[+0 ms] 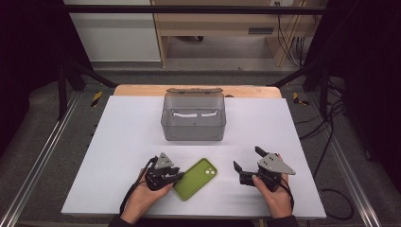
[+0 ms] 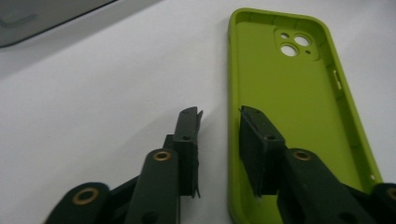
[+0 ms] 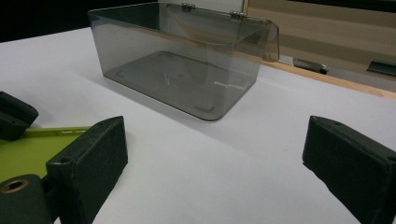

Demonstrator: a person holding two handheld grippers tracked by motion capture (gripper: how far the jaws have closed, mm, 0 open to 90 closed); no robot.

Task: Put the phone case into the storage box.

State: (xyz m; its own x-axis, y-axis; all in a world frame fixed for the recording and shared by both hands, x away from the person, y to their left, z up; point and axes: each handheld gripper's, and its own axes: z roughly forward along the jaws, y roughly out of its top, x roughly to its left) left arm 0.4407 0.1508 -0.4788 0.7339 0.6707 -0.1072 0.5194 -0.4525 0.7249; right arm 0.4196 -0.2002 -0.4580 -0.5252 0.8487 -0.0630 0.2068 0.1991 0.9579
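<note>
We looked down on a white tabletop (image 1: pixel 132 142) with a smoky, see-through plastic box (image 1: pixel 193 118) standing near its far edge, its hinged lid tipped up and back. A lime-green phone case (image 1: pixel 196 178) lay near the front edge, inner side up, its camera cut-outs at the end farther from us.

The left hand (image 1: pixel 142 198) held the left hand-held gripper (image 1: pixel 176 177) at the case's near left corner. In the left gripper view, we saw its jaws parted by a narrow gap that straddled the case's long side wall (image 2: pixel 232 140): one jaw rested inside the case (image 2: pixel 289 102), the other outside on the white surface. The jaws were not pressed onto the wall, so the case was not yet grasped.

The right hand (image 1: pixel 276 196) held the right hand-held gripper (image 1: pixel 246 163) to the right of the case, apart from it, its jaws spread wide and holding nothing. In the right gripper view, the box (image 3: pixel 187 60) sat ahead between those jaws, with a strip of green case (image 3: pixel 32 149) at the left.
</note>
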